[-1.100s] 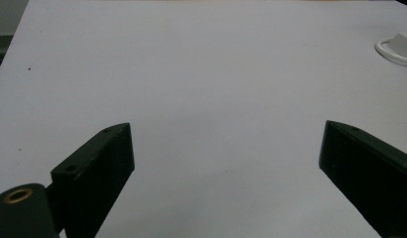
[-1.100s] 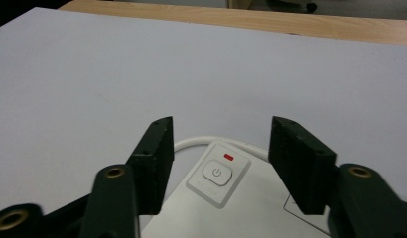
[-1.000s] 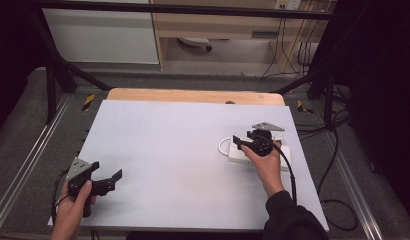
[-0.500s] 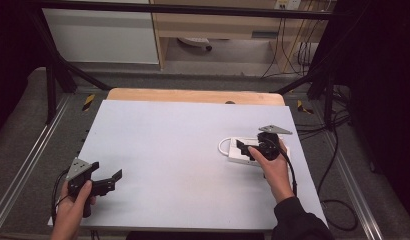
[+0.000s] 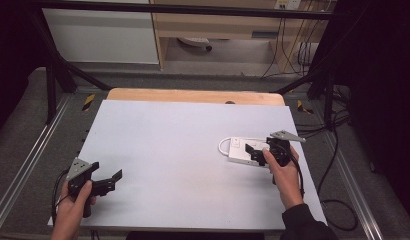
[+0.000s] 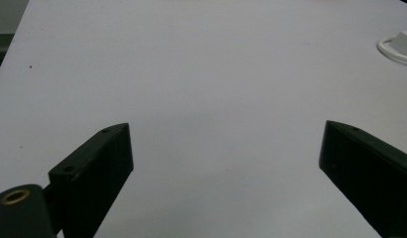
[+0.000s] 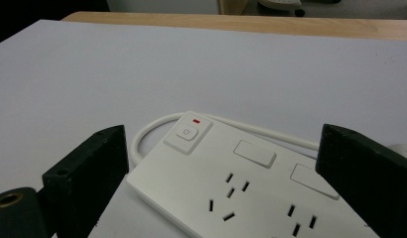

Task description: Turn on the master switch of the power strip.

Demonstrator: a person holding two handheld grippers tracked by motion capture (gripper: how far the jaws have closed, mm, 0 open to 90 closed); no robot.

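A white power strip [image 5: 243, 152] lies flat on the right side of the pale table [image 5: 183, 140], its cord [image 7: 157, 124] looped round the end with the switch [image 7: 187, 133]. The right gripper [image 5: 258, 154] hangs just over it, jaws wide apart on either side of the body, gripping nothing. The left gripper [image 5: 107, 181] rests near the front left corner, well apart from the strip, jaws open too.

The strip looks like hard, smooth plastic: stiff, fairly light, and likely slippery against the jaws. I'd take it across the narrow width of the body, clear of the switch. The cord is floppy and would probably drag behind; where its plug lies I can't quite make out
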